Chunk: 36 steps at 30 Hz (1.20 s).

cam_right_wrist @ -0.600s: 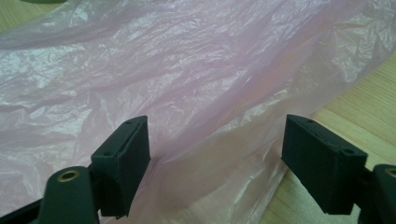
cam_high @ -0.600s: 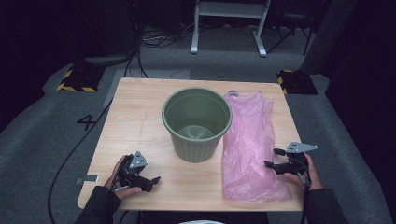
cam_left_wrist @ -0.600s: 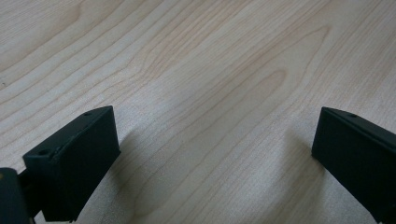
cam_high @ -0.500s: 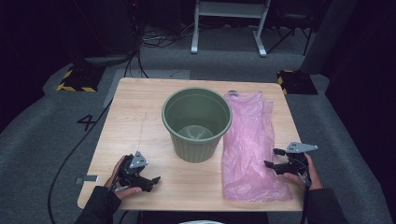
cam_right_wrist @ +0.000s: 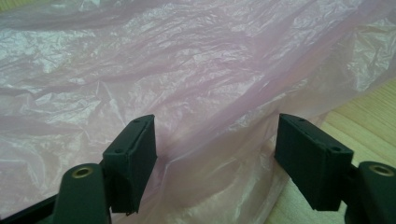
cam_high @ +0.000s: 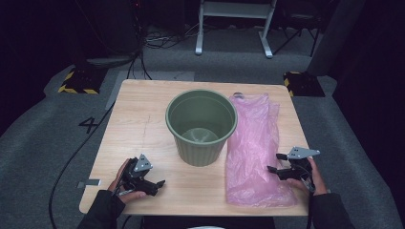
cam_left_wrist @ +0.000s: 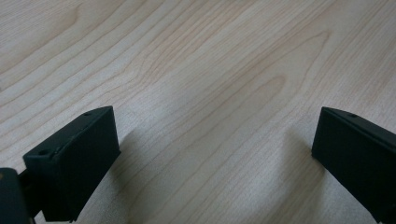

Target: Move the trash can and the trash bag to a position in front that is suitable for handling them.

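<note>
A green plastic bin (cam_high: 201,125) stands upright and empty in the middle of the wooden table (cam_high: 143,109). Right of it, a pink plastic bag (cam_high: 250,143) lies flat and crumpled, reaching from the far edge nearly to the near edge. My right gripper (cam_high: 276,162) is open at the bag's right edge, pointing left. In the right gripper view the pink bag (cam_right_wrist: 163,70) spreads under and ahead of the right gripper (cam_right_wrist: 217,130), with no pad pressing on it. My left gripper (cam_high: 155,183) rests open at the near left. The left gripper (cam_left_wrist: 215,126) has bare wood between its jaws.
The table's near edge runs just behind both hands. Grey carpet surrounds the table, with a black cable (cam_high: 71,157) trailing off to the left. A yellow-striped block (cam_high: 76,81) and a dark box (cam_high: 303,82) sit by the far corners, and a white stand (cam_high: 234,19) is behind.
</note>
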Each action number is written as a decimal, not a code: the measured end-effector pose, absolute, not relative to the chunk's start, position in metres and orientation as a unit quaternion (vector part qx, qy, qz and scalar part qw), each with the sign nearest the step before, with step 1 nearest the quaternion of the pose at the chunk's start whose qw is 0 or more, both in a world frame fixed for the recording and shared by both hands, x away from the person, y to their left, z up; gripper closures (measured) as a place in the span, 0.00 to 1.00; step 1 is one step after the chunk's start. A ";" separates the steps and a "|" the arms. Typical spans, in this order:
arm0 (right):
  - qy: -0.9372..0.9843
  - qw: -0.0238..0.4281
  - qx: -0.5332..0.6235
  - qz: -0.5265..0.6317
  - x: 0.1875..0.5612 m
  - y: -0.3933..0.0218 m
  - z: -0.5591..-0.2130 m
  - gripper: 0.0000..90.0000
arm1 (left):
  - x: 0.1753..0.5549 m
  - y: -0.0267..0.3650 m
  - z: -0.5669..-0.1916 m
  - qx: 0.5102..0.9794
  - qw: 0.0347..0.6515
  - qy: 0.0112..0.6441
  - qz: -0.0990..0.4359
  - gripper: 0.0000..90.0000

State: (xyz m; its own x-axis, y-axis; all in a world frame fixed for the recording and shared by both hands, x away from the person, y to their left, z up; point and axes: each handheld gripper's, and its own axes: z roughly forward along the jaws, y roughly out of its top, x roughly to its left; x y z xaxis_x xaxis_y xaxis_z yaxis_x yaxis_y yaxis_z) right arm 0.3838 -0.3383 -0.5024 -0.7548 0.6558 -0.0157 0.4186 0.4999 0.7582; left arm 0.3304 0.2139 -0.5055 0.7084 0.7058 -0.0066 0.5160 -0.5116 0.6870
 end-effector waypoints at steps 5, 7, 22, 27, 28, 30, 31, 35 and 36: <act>0.852 0.151 0.316 0.389 0.381 -0.336 -0.502 0.35 | 0.332 0.210 -0.505 0.860 0.343 0.353 0.137 0.00; 0.852 0.151 0.316 0.389 0.381 -0.335 -0.502 0.36 | 0.335 0.205 -0.505 0.861 0.343 0.351 0.137 0.00; 0.852 0.146 0.314 0.391 0.368 -0.326 -0.503 0.38 | 0.363 0.166 -0.505 0.861 0.344 0.351 0.134 0.00; 0.852 0.147 0.315 0.391 0.366 -0.326 -0.503 0.37 | 0.376 0.157 -0.505 0.859 0.343 0.353 0.137 0.00; 0.852 0.148 0.316 0.391 0.366 -0.326 -0.503 0.37 | 0.378 0.155 -0.505 0.860 0.342 0.354 0.137 0.00; 0.852 0.148 0.316 0.391 0.366 -0.326 -0.503 0.37 | 0.380 0.153 -0.505 0.859 0.341 0.355 0.139 0.00; 0.852 0.148 0.316 0.391 0.366 -0.326 -0.503 0.37 | 0.383 0.150 -0.505 0.859 0.341 0.356 0.140 0.00; 0.851 0.149 0.318 0.390 0.366 -0.326 -0.503 0.37 | 0.389 0.144 -0.505 0.859 0.340 0.357 0.142 0.00; 0.851 0.149 0.318 0.390 0.366 -0.326 -0.503 0.36 | 0.393 0.140 -0.504 0.857 0.338 0.361 0.145 0.00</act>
State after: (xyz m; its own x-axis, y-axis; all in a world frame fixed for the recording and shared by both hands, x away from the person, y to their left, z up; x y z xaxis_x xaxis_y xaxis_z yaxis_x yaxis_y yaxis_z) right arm 0.3661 -0.3257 -0.5027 -0.7531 0.6579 -0.0046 0.4262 0.4932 0.7583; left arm 0.3931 0.1404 -0.5044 0.6972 0.7169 0.0044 0.5214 -0.5113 0.6832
